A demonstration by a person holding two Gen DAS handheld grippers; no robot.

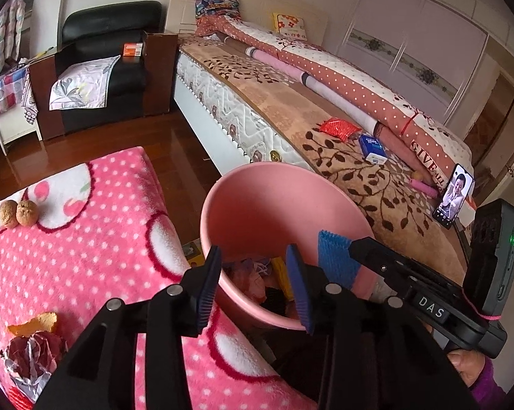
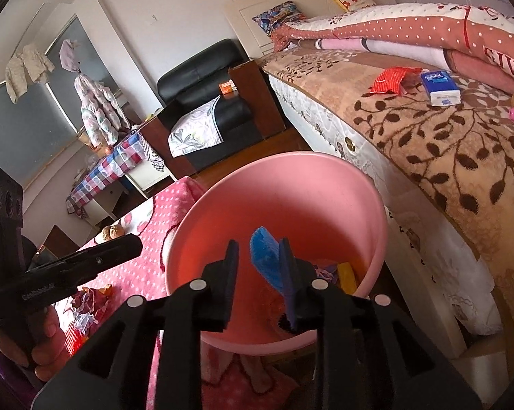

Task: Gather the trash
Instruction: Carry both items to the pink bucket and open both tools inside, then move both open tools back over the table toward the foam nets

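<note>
Left wrist view is showing the left gripper (image 1: pixel 253 287) hanging over the near rim of the pink bin (image 1: pixel 257 201), its fingers released with nothing between them; wrappers and a yellow scrap are lying at the bin's bottom. The right gripper (image 2: pixel 260 280) is hovering over the same bin (image 2: pixel 291 177), its fingers standing slightly apart and gripping nothing; the blue pad on one finger is peeling away from it. The bin is sitting between the bed (image 1: pixel 291 116) and a pink polka-dot surface (image 1: pixel 86 239); on that surface a crumpled wrapper (image 1: pixel 35 355) is lying just beside an orange peel (image 1: pixel 35 324), with two walnuts (image 1: pixel 17 213) well apart at the far edge. A red packet (image 1: pixel 337 128) and a tissue pack (image 1: pixel 373 148) are resting on the bed.
</note>
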